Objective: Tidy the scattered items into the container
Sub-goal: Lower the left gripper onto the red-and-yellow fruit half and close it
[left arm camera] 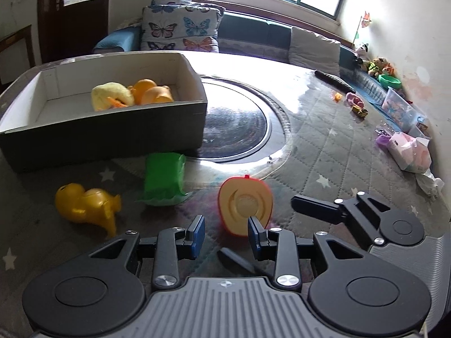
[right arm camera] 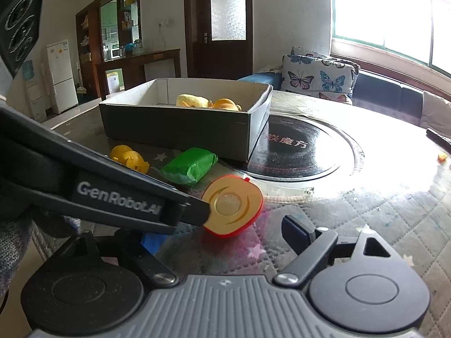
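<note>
Now both claws, the left claw (left arm camera: 226, 232) and right claw (right arm camera: 220, 232), gape released near the red-rimmed plastic half apple (left arm camera: 244, 206) on the quilted desk (left arm camera: 338, 152), the grey cardboard box (left arm camera: 101, 129) beyond.

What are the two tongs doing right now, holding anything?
Left tongs: open, empty, just short of the toy apple half.
Right tongs: open, empty, close to that apple half.

Cardboard box (left arm camera: 112, 124): open-topped, dark outside, white inside, standing on the table; holds a pale yellow plush toy (left arm camera: 111, 95) beside orange plastic toys (left arm camera: 152, 91).
Yellow toy duck (left arm camera: 84, 204): glossy plastic, on its side near the box's front wall.
Green packet (left arm camera: 163, 180): wrapped, crinkled, just beside the box's corner.
Toy apple half (left arm camera: 244, 205): red skin, yellow cut face tilted upward, apart from the packet.
</note>
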Demonstrator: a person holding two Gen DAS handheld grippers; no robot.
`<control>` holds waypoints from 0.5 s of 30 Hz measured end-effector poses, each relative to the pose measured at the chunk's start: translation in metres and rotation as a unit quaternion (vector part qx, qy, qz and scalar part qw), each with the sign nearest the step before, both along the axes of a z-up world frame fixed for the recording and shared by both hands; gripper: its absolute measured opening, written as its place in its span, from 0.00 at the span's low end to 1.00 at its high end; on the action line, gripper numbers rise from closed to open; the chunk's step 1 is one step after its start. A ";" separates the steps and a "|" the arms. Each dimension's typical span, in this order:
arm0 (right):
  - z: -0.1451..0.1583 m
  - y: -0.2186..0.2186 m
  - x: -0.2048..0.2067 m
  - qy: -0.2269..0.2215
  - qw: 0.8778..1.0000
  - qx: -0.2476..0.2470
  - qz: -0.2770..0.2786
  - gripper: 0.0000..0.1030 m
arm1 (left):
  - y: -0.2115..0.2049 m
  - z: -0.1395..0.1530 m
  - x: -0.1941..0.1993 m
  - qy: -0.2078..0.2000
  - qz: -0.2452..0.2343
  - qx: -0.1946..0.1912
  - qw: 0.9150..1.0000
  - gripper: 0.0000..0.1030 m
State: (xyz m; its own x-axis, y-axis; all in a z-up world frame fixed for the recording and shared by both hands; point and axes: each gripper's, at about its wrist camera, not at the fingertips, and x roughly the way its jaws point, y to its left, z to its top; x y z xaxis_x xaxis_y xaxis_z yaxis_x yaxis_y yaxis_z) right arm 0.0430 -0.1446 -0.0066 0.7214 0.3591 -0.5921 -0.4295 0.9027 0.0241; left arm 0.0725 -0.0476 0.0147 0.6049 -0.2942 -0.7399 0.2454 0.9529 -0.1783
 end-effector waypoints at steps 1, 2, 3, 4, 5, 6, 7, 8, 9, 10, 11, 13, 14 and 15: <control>0.000 0.000 0.001 0.000 1.000 0.000 0.000 0.85 | -0.001 0.000 0.002 0.002 -0.003 -0.002 1.000 0.35; 0.000 0.001 0.002 -0.001 1.000 0.000 0.001 0.85 | -0.002 0.001 0.004 0.004 -0.007 -0.005 1.000 0.35; -0.001 0.001 0.003 -0.001 1.000 0.001 0.002 0.84 | -0.002 0.001 0.006 0.006 -0.012 -0.008 1.000 0.35; -0.001 0.001 0.004 -0.001 1.000 0.001 0.003 0.83 | -0.004 0.001 0.007 0.007 -0.016 -0.011 1.000 0.35; -0.001 0.002 0.005 -0.001 1.000 0.002 0.004 0.83 | -0.005 0.002 0.008 0.008 -0.021 -0.013 1.000 0.35; -0.002 0.002 0.006 -0.001 1.000 0.003 0.006 0.82 | -0.006 0.002 0.009 0.008 -0.025 -0.012 1.000 0.35; -0.002 0.003 0.007 0.000 1.000 0.004 0.008 0.81 | -0.008 0.002 0.010 0.008 -0.029 -0.011 0.999 0.35; -0.002 0.003 0.008 -0.001 1.000 0.005 0.010 0.81 | -0.009 0.001 0.012 0.009 -0.032 -0.009 0.999 0.35; -0.003 0.004 0.008 -0.002 1.000 0.005 0.012 0.80 | -0.010 0.001 0.013 0.010 -0.034 -0.007 0.999 0.35; -0.003 0.004 0.009 -0.004 1.000 0.004 0.014 0.80 | -0.010 0.000 0.014 0.012 -0.035 -0.006 0.999 0.35; -0.003 0.005 0.010 -0.005 1.000 0.002 0.015 0.80 | -0.011 -0.001 0.016 0.013 -0.036 -0.005 0.999 0.35; -0.004 0.006 0.011 -0.005 1.000 0.002 0.017 0.79 | -0.011 -0.001 0.019 0.017 -0.039 -0.006 0.999 0.35; -0.004 0.007 0.013 -0.005 1.000 0.002 0.018 0.79 | -0.011 -0.002 0.020 0.017 -0.040 -0.006 0.999 0.36; -0.005 0.007 0.013 -0.004 1.000 0.002 0.019 0.79 | -0.011 -0.001 0.021 0.017 -0.041 -0.006 0.999 0.36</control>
